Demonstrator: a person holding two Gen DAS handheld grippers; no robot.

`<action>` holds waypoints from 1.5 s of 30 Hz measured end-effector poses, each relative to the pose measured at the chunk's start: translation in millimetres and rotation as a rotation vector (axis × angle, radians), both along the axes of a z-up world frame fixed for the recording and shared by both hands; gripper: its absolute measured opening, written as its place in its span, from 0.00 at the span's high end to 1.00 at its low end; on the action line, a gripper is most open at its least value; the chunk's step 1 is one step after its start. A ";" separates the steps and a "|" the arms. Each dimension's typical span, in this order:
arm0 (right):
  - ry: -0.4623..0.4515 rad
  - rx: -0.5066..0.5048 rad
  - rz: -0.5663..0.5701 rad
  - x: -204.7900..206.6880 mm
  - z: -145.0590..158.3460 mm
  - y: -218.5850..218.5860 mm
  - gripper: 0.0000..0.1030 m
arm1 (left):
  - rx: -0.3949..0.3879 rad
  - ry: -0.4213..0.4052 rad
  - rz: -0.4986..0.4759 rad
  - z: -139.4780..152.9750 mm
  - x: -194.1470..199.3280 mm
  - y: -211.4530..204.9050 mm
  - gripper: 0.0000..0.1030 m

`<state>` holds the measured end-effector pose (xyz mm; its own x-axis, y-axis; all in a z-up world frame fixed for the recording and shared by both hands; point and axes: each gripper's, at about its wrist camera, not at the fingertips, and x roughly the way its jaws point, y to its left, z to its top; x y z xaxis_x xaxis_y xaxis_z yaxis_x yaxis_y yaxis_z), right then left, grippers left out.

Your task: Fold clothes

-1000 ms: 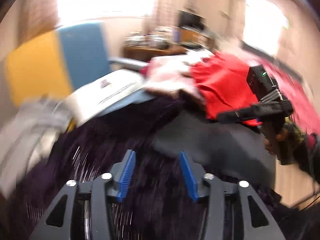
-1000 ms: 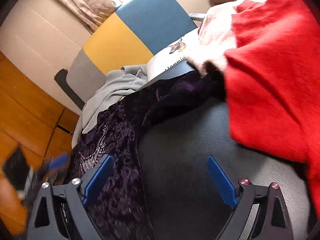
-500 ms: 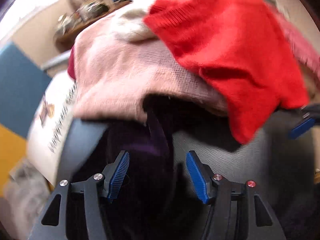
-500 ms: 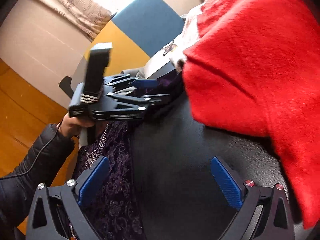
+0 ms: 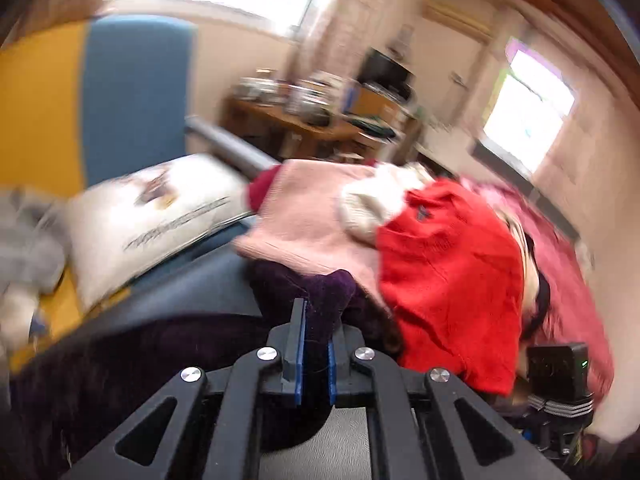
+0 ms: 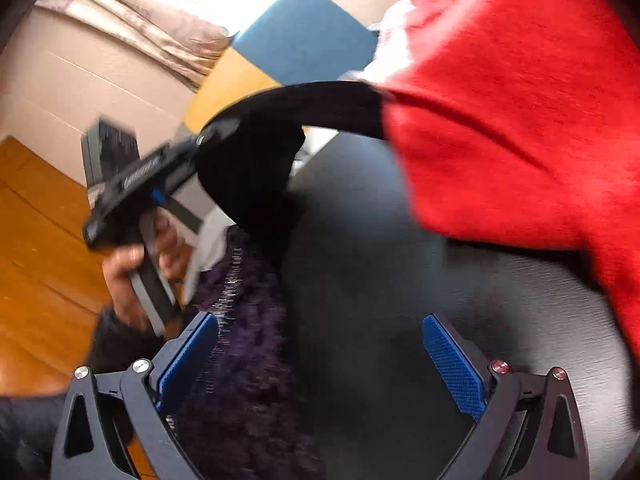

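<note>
surface (image 6: 460, 300): we see a dark grey top, bare in front of the right gripper, with the clothes heaped along its far side
clothes pile: a red sweater (image 5: 448, 272) lies on top of a pink knit (image 5: 312, 216) and a cream one (image 5: 372, 204); the pile overlaps one end of the garment we are working on
purple garment (image 6: 248, 344): dark, patterned, velvety; it trails across the near left part of the surface, and one end runs up under the pile's edge, where a strip of it is lifted taut
left gripper (image 5: 315, 344): its jaws are closing, nearly together, and a bunch of the purple fabric sits pinched between the blue pads; in the right wrist view a hand (image 6: 136, 264) holds this tool up off the surface with the cloth stretched from it
right gripper (image 6: 332, 364): jaws spread as wide as they go, nothing in them; the left pad lies just beside the garment's edge, the right pad over bare surface
step in hand, as we judge it: freeing the purple garment from under the pile so it can be laid flat for folding
doing it well: we would draw the cloth low and toward us, not upward, so the red sweater does not ride along; we would bring the free jaws onto a second edge well apart from the first grip, then spread the two
</note>
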<state>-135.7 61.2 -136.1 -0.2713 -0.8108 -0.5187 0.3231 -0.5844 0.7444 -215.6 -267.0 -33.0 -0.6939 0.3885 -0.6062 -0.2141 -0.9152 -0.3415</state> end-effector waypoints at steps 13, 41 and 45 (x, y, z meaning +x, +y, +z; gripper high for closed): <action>-0.098 0.065 -0.285 -43.5 -13.2 -56.5 0.00 | 0.016 -0.147 0.137 -92.5 98.9 -35.2 0.83; 0.151 -0.158 0.157 -40.5 173.1 -290.3 0.92 | 0.246 -0.082 0.661 -103.1 303.4 -197.5 0.66; 0.131 -0.172 0.360 9.2 178.2 -377.3 0.87 | 0.323 -0.056 0.730 -102.3 320.4 -222.0 0.66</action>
